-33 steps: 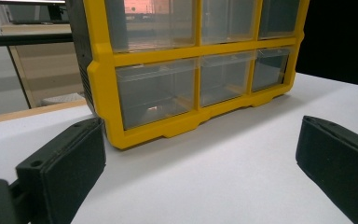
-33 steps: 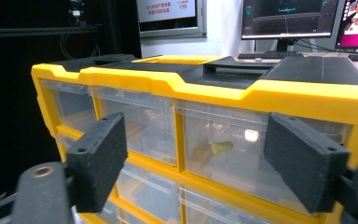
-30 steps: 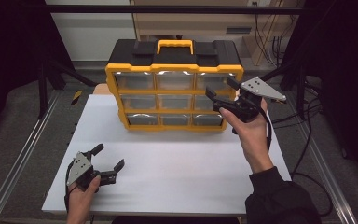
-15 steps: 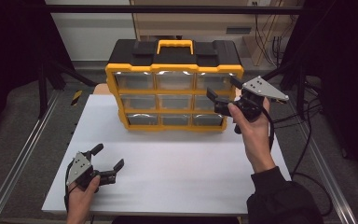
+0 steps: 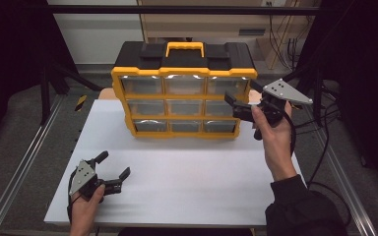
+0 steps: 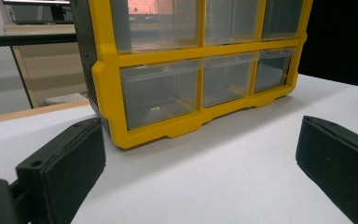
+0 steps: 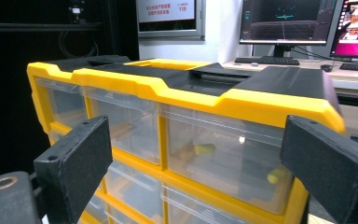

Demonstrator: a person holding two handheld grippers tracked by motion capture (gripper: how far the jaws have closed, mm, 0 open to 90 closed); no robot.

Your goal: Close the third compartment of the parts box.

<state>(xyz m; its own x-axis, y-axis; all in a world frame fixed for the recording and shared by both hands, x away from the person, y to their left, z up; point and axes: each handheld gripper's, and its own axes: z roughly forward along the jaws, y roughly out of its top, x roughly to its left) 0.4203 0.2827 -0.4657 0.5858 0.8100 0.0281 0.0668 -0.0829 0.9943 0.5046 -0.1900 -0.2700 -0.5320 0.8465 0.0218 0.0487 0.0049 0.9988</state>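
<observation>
Two grippers open: right gripper [image 5: 240, 105], jaws just widened, nothing between them, now nearer cabinet [image 5: 184, 93] right-column drawers, frame centre-right; left gripper [image 5: 110, 169] idle lower left.

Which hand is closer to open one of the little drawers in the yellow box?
The right. The right gripper hangs open just in front of the drawer box, by its right-hand drawers. The left gripper sits low on the white table, far from it.
</observation>
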